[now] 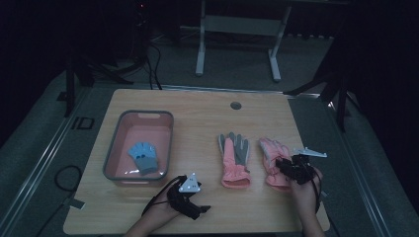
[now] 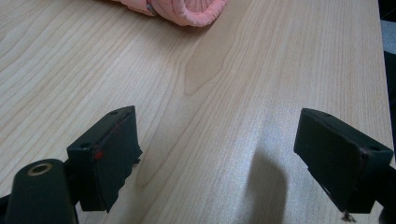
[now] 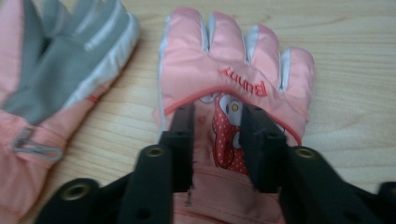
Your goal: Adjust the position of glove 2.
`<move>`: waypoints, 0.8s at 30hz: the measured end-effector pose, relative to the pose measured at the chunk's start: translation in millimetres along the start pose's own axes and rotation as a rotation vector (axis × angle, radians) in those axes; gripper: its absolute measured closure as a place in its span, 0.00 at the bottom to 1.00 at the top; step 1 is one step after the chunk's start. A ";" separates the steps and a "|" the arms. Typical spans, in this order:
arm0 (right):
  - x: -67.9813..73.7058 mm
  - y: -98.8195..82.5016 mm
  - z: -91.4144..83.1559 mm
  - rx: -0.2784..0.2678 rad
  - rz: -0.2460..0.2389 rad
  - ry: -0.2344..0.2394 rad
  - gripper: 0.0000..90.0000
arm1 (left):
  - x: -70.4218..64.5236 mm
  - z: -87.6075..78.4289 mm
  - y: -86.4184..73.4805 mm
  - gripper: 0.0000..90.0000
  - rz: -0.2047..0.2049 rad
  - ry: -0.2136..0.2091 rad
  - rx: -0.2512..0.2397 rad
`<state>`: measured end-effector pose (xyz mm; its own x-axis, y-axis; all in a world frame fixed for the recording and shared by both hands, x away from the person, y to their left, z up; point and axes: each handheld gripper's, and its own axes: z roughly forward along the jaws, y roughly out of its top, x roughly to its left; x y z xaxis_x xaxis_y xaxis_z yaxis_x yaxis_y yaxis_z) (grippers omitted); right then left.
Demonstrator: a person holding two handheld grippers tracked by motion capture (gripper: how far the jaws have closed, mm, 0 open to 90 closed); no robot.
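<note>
Pale wood-grain tabletop (image 1: 197,118) in a dark room. Right tool (image 3: 217,126), jaws narrow and not gripping, sits over the pink glove (image 3: 233,70) lettered "Bunny". Left tool (image 2: 215,154) stands wide, empty.

I see a pink glove (image 3: 233,88) with red "Bunny" lettering and a polka-dot cartoon figure; left of it, a pink glove with a grey palm (image 3: 56,70); a blue glove (image 1: 143,157) in a pink, grey-rimmed basket (image 1: 112,143); a pale woodgrain tabletop (image 2: 233,93).
</note>
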<state>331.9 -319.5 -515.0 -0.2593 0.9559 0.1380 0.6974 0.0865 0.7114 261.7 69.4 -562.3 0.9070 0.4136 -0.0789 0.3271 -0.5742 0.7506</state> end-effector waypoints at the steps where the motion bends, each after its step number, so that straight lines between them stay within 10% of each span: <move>1: -1.5 1.3 -2.2 -0.004 -0.003 0.013 0.67 | 0.3 0.1 -0.1 0.16 -0.003 -0.002 -0.002; 15: -6.2 16.4 -15.0 0.055 -0.110 0.236 0.23 | 0.5 0.7 -0.3 0.16 -0.007 -0.001 0.000; 24: -11.6 17.0 -12.5 0.068 -0.132 0.235 0.18 | 0.5 1.4 -0.6 0.16 -0.002 0.001 0.004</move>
<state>338.4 -332.6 -495.9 -0.4931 0.8444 0.2093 0.6887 0.2320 0.6869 262.3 69.0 -563.7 0.9061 0.4154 -0.0798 0.3301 -0.5764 0.7475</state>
